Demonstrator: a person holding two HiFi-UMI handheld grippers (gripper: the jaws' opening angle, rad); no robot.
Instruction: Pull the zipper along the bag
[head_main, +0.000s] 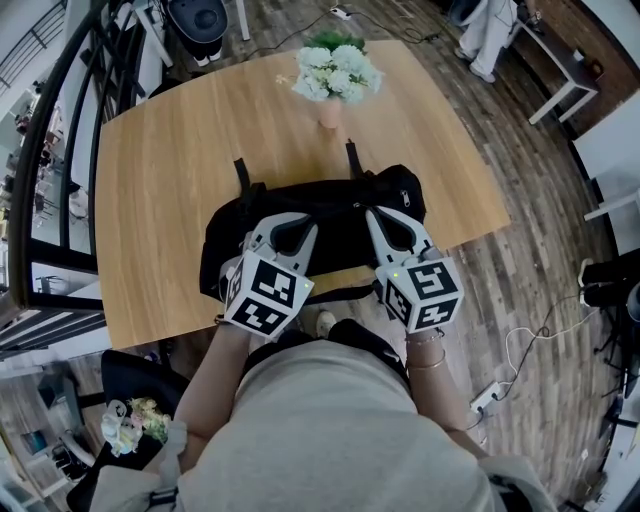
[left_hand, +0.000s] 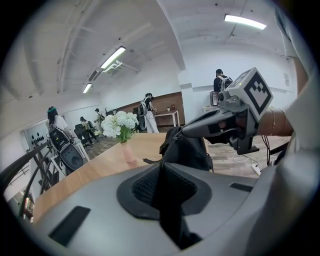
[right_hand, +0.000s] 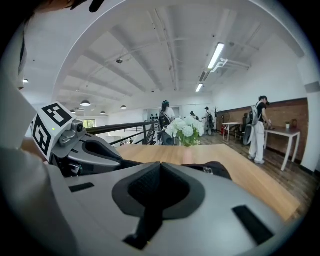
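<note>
Tabletop: a light wooden rectangular tabletop (head_main: 160, 200) fills the middle of the head view. Its grain is bare over the left half and at the right corner.
Bag: a black soft fabric bag (head_main: 340, 215) lies at the near edge, lower centre of the frame. Two black straps (head_main: 240, 172) stretch from it toward the middle of the tabletop.
Vase: a small pale pink vase (head_main: 330, 112) stands upright at upper centre, just beyond the straps and apart from the bag.
Flowers: a bunch of white flowers (head_main: 338, 70) sits in the vase.
Floor: a dark wood-plank floor (head_main: 520, 180) lies under the tabletop, at the right of the frame.
</note>
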